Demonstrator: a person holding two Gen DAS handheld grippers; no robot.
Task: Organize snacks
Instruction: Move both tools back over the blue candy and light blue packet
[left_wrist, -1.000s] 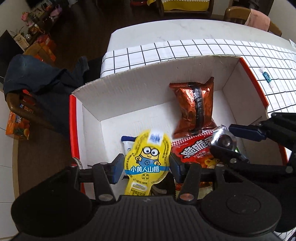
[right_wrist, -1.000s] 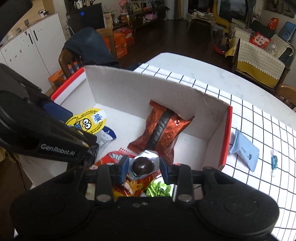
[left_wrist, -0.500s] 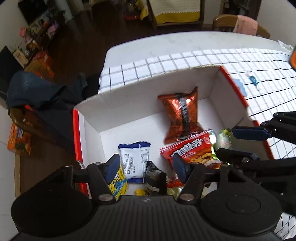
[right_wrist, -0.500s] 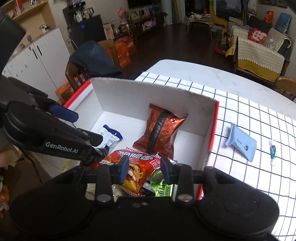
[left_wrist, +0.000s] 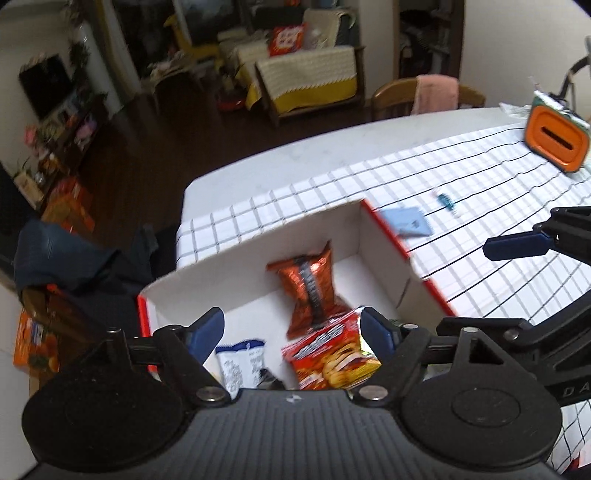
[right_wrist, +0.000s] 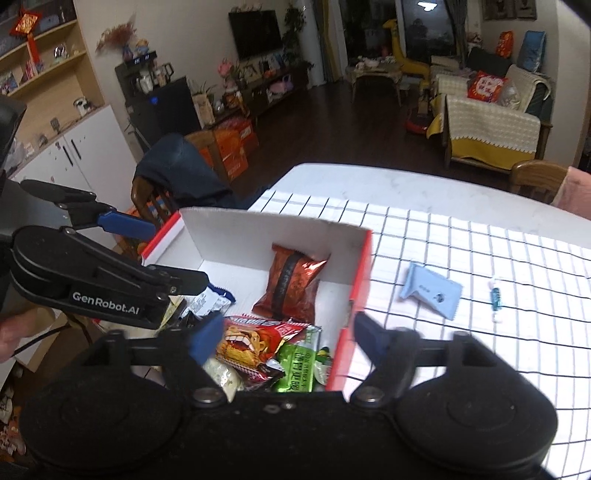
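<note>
A white cardboard box with a red rim (left_wrist: 384, 236) (right_wrist: 258, 236) sits on the checked tablecloth. It holds a copper-orange packet (left_wrist: 308, 284) (right_wrist: 291, 284), a red chip bag (left_wrist: 332, 350) (right_wrist: 258, 339), a white-and-blue packet (left_wrist: 240, 362) and a green packet (right_wrist: 299, 365). My left gripper (left_wrist: 291, 328) hovers above the box's near side, its jaws opening and nothing gripped. My right gripper (right_wrist: 288, 334) hangs over the box's right wall, jaws opening and also empty. A light blue sachet (left_wrist: 406, 221) (right_wrist: 430, 290) and a small teal candy (left_wrist: 447, 201) (right_wrist: 495, 297) lie outside on the cloth.
An orange block-shaped object (left_wrist: 554, 136) stands at the table's far right. A chair draped with a dark blue garment (right_wrist: 177, 173) is beyond the box's left side. A wooden chair with pink cloth (left_wrist: 432, 92) stands behind the table.
The left gripper let go of the yellow cartoon snack and the right let go of the foil-wrapped ball. Both rose and drew back from the box, jaws spreading wide.
</note>
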